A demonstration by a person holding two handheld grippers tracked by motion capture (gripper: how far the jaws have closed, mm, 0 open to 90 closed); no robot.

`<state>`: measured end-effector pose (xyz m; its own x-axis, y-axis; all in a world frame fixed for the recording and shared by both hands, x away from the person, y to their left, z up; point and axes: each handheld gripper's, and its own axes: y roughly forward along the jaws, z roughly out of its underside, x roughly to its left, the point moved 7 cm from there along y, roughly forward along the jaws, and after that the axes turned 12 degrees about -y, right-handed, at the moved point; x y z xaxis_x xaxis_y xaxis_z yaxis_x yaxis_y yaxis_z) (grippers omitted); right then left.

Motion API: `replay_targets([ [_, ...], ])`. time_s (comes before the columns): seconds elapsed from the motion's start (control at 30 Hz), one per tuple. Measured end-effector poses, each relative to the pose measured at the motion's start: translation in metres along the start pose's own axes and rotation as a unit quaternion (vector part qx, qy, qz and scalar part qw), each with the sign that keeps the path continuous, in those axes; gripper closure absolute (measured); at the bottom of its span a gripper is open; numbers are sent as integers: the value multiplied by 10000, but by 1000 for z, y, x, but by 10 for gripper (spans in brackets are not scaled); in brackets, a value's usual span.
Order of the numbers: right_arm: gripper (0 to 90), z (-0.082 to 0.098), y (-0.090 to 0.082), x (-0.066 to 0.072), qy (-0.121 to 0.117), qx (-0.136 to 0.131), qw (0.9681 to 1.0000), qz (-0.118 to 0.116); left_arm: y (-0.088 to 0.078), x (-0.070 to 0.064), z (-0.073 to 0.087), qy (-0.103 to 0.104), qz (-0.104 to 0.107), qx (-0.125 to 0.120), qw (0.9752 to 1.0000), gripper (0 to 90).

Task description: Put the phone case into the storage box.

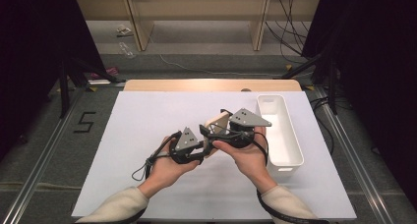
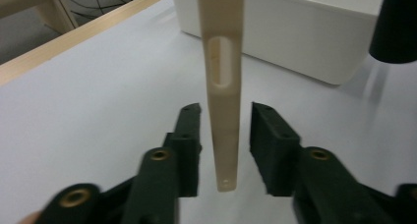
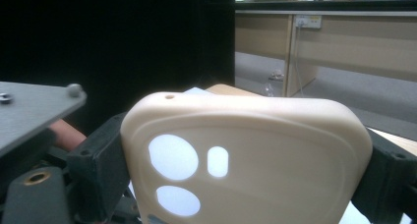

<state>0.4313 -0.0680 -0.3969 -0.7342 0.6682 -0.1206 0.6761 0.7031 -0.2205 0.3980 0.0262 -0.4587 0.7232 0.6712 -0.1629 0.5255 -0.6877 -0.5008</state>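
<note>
Beside the white bin (image 1: 278, 130), cream phone case (image 1: 216, 126) between both grippers.

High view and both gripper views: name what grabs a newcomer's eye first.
A cream phone case with camera cutouts is clamped across its width in the right gripper, mid-table. The left gripper has open jaws on either side of its thin edge. A white bin stands at the right.
</note>
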Motion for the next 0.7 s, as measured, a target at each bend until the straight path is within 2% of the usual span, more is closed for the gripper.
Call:
replay_targets([
  [0.03, 124, 0, 0, -1, 5, -2, 10000, 11, -2, 0, 0, 71, -2, -27, 10000, 593],
  [0.07, 124, -1, -1, -2, 24, -5, 10000, 41, -4, 0, 1, 78, 13, -12, 10000, 451],
  [0.1, 124, -1, -1, -2, 24, -5, 10000, 41, -5, 0, 1, 75, 25, 15, 10000, 451],
  [0.2, 124, -2, -3, -5, 26, -21, 10000, 87, -10, 2, 3, 164, -82, 128, 9998, 218],
  [0.23, 124, -3, -4, -7, 41, -26, 9999, 117, -12, 2, 4, 170, -89, 140, 9997, 116],
  [0.27, 124, -3, -4, -7, 41, -26, 9999, 117, -14, 2, 5, 198, -77, 153, 9997, 116],
  [0.37, 124, -4, -5, -9, 62, -52, 9999, 151, -21, 5, 8, 230, -128, 182, 9995, 0],
  [0.5, 124, -4, -6, -12, 79, -58, 9998, 191, -33, 13, 16, 290, -236, 183, 9991, 0],
  [0.7, 124, -4, -6, -13, 75, -42, 9997, 225, -50, 25, 26, 193, -323, 105, 9992, 0],
])
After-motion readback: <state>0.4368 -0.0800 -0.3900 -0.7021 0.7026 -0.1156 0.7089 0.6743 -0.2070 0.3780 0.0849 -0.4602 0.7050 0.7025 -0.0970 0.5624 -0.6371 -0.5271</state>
